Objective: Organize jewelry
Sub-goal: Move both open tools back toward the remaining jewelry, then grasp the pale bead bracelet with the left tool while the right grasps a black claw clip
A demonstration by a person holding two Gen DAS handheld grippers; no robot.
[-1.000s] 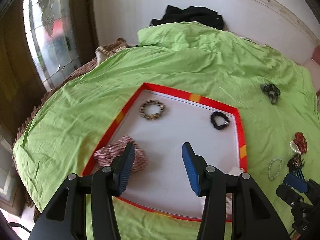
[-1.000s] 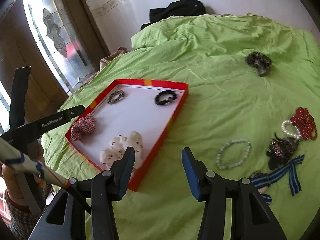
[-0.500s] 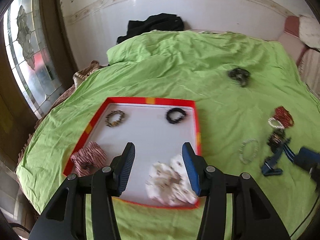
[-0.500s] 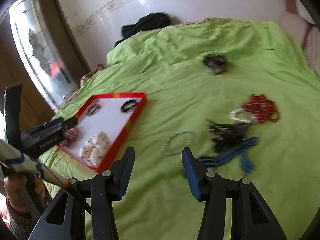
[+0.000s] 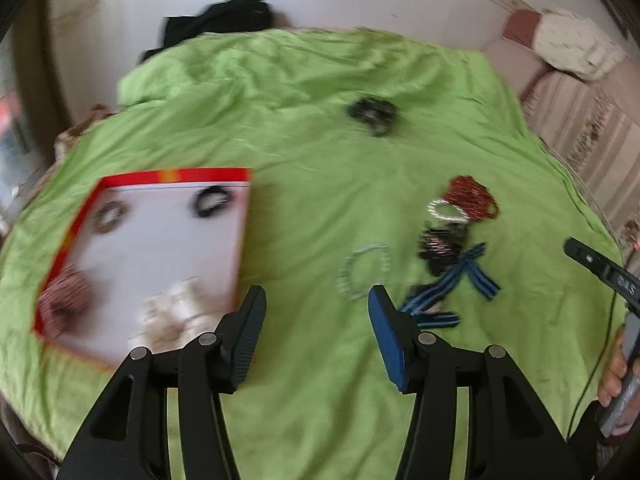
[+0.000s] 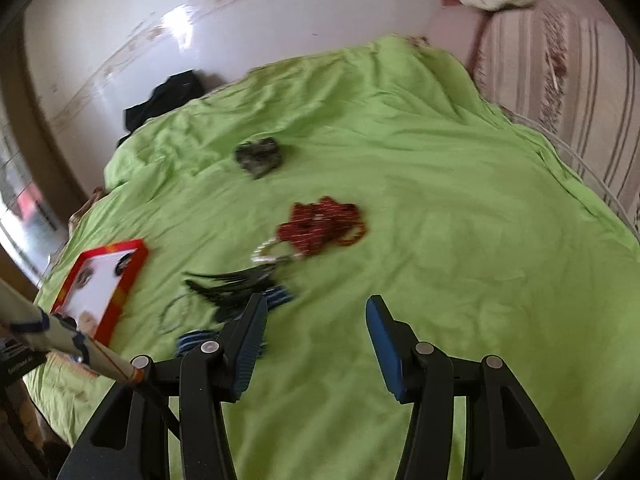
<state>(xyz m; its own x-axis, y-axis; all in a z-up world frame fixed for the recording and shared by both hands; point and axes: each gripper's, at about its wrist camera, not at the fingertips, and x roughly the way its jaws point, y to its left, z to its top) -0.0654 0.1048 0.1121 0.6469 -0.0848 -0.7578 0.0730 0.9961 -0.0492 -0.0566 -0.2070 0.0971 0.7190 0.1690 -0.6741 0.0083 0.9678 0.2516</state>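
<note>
Jewelry loose on green bedsheet [image 5: 312, 208], red tray [image 5: 176, 175] alongside; left gripper [image 5: 314, 340] and right gripper [image 6: 314, 344] fingers spread, empty.

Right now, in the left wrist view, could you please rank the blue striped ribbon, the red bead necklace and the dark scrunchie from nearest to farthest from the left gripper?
From the left gripper:
1. Blue striped ribbon, just right of its right finger.
2. Red bead necklace, farther back on the right.
3. Dark scrunchie, alone, far up the green sheet.
</note>
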